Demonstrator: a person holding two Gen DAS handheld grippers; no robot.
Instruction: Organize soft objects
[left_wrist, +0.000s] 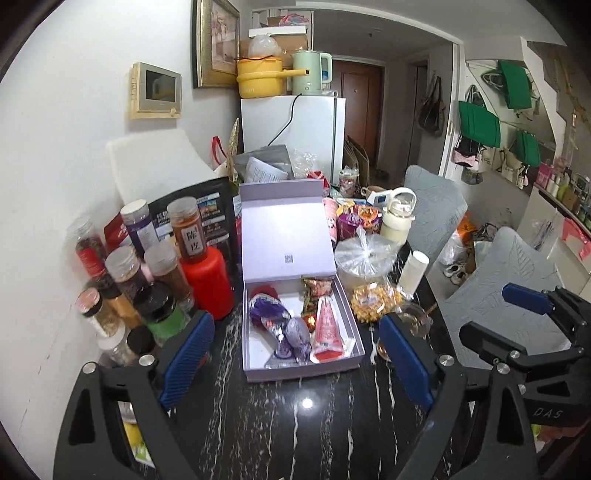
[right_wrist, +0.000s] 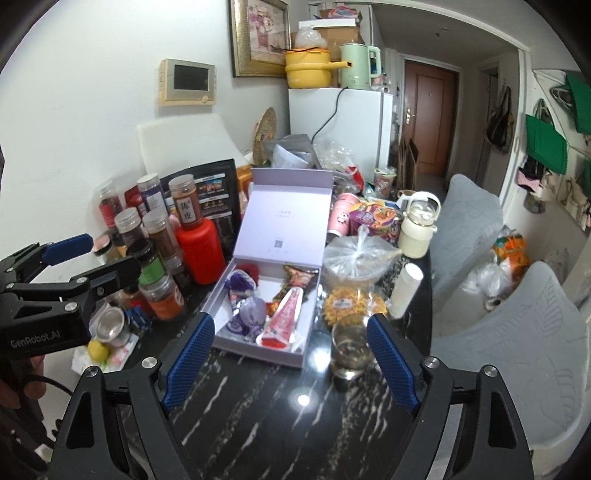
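1. the left gripper (left_wrist: 297, 363) hovers over the black marbled table (left_wrist: 295, 424), its blue fingers (left_wrist: 188, 360) spread wide and holding nothing.
2. the right gripper (right_wrist: 291, 363) hovers just beside it, jaws likewise wide apart and empty; each gripper shows at the edge of the other's view.
3. a lavender gift box (left_wrist: 258, 354) sits on the table ahead of both grippers, its hinged lid (left_wrist: 284, 236) standing up at the back.
4. inside the box lie soft packets: a pink-and-red pouch (left_wrist: 327, 332) on the right, purple wrapped sachets (left_wrist: 275, 321) on the left, and a brown snack packet (left_wrist: 316, 290) near the back.
5. spice jars (left_wrist: 147, 266) and a red bottle (left_wrist: 207, 282) crowd the box's left side.
6. right of the box are a tied plastic bag (left_wrist: 364, 251), a yellow bundle (left_wrist: 371, 301), and a glass of liquid (right_wrist: 349, 347).
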